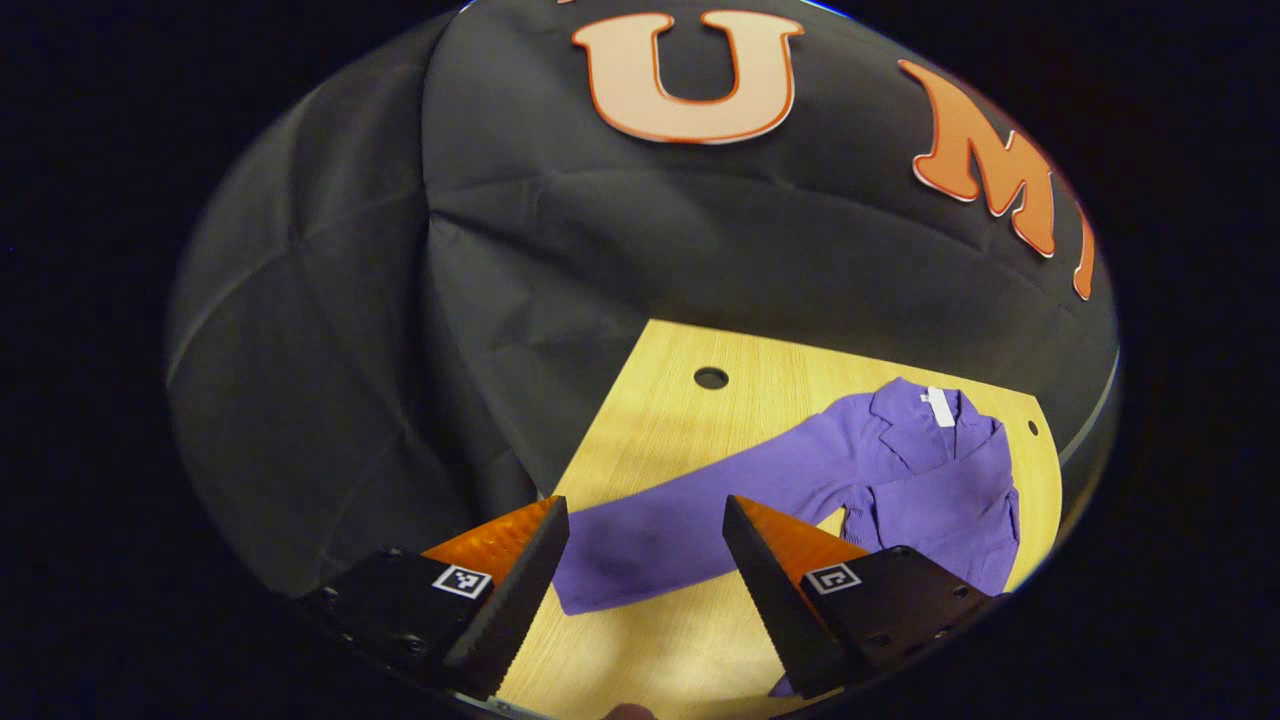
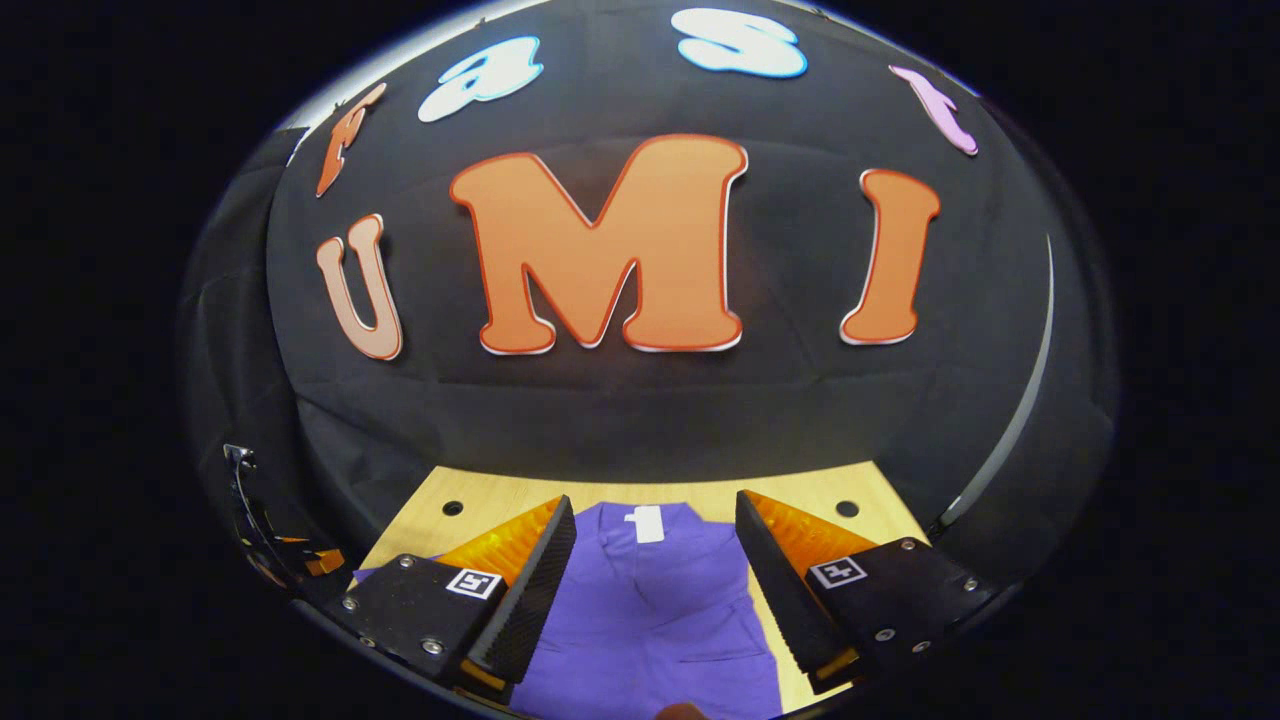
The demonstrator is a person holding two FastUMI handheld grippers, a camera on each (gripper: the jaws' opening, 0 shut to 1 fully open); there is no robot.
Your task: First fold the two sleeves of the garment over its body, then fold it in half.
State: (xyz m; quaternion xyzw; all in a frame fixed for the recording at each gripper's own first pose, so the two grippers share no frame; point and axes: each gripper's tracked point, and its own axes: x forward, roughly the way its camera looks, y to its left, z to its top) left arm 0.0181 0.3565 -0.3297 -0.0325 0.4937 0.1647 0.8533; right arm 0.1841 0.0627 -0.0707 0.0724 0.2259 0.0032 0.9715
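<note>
A purple long-sleeved garment [image 1: 920,470] lies flat on a light wooden table [image 1: 690,420], collar and white tag toward the back. One sleeve [image 1: 660,535] stretches out to the left, its cuff near the table's left edge. My left gripper [image 1: 645,520] hovers open above that sleeve, the cloth showing between its fingers. In the right gripper view the garment's body [image 2: 655,600] lies below my right gripper [image 2: 655,520], which is open over the collar area with nothing held. The other gripper [image 2: 270,550] peeks in at the far left there.
The table has small round holes [image 1: 711,378] near its back edge and corners. The black cloth wall [image 1: 600,250] rises directly behind the table and hangs past its left side.
</note>
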